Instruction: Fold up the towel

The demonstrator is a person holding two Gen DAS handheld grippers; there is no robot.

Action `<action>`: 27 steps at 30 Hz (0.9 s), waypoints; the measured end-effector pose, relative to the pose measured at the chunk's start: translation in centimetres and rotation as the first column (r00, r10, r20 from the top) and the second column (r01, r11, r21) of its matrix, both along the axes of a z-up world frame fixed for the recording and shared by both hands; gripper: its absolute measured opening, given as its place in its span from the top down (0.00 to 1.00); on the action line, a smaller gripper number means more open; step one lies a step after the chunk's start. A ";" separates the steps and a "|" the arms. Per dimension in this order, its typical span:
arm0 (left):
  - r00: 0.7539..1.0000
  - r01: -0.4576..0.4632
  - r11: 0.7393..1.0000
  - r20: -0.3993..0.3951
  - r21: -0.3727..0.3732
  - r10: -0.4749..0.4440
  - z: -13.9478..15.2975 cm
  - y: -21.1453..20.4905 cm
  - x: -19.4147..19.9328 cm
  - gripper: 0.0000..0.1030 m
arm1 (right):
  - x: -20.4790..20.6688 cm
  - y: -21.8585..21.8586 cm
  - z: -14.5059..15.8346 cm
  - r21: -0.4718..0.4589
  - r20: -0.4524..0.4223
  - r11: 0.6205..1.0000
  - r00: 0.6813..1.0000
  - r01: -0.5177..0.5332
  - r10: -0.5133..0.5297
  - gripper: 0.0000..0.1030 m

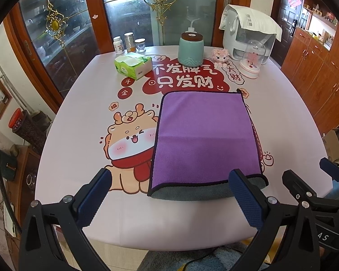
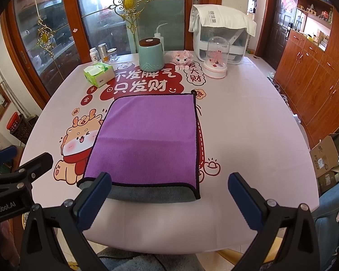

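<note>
On the pink printed worktop (image 1: 83, 117) the purple towel (image 1: 205, 135) lies mid-frame, long axis running away from me, its near edge just ahead of my left gripper (image 1: 169, 194) and right gripper (image 2: 169, 196), both spread wide and empty.

Left tongs (image 1: 169, 194) gape wide before the folded towel (image 1: 205, 137).
</note>
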State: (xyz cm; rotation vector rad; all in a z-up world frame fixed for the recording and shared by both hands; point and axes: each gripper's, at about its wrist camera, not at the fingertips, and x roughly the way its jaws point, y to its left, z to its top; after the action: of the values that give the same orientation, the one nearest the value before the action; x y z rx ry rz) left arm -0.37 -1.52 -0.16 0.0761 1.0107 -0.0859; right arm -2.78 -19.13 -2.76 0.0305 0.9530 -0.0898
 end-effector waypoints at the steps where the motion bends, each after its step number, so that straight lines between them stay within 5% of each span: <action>1: 1.000 0.000 1.000 -0.001 -0.001 0.000 0.0 0.0 0.0 0.01 | 0.0 0.3 -0.2 0.000 -0.001 1.000 1.000 0.000 0.000 0.00; 27: 0.997 0.069 0.997 -0.015 -0.026 -0.069 -2.6 0.7 1.8 0.01 | 0.8 -1.3 -2.6 -0.019 -0.067 0.999 0.997 0.044 -0.045 0.01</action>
State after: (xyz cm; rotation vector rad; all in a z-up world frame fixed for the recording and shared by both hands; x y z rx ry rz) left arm 1.48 -0.87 -2.73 0.0872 1.0231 -0.1624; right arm -2.00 -20.39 -5.34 0.0328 1.0187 -0.1408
